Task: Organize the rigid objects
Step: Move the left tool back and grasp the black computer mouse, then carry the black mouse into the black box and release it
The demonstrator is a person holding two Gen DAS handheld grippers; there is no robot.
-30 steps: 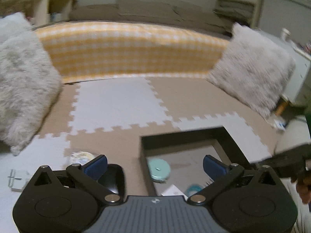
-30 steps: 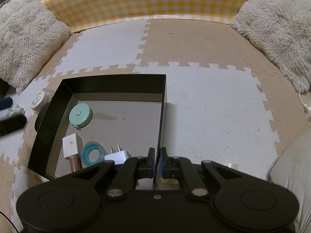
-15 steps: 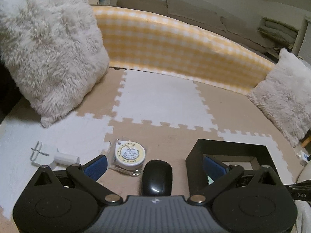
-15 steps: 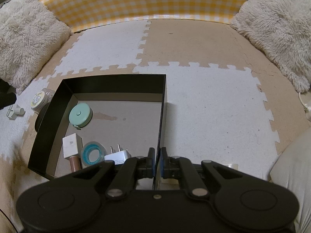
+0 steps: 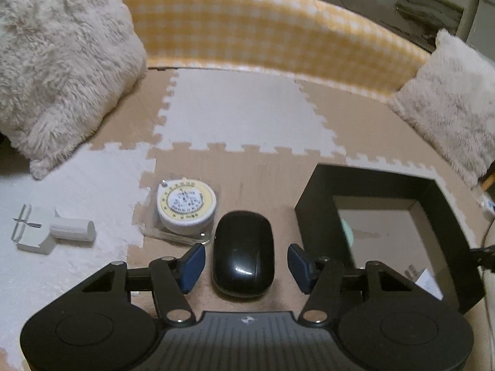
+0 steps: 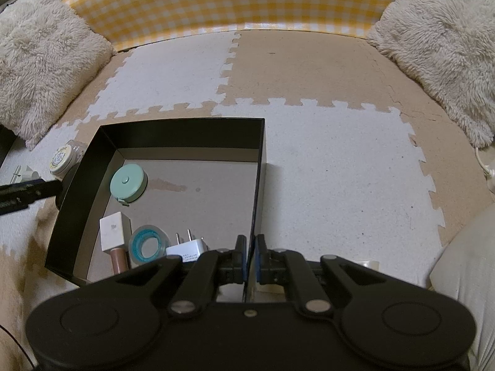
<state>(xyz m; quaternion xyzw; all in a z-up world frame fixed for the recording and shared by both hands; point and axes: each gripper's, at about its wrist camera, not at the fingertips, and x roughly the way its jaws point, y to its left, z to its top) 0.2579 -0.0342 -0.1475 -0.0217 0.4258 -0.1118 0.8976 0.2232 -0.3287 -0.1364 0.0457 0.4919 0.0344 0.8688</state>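
Left wrist view showed the left claw (image 5: pixel 246 262) astride the black mouse (image 5: pixel 243 255) on the floor mat, its jaws just closing, pads not touching it. Right claw (image 6: pixel 251 259) was clenched on the black box (image 6: pixel 185 133) wall.

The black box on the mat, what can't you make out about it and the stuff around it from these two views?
- Left wrist view: black box interior mostly hidden by its near wall.
- Right wrist view: black mouse almost wholly hidden behind the box wall and left gripper.
- Yellow tape measure label: too small to read.
- Right gripper: hides the box's near corner.
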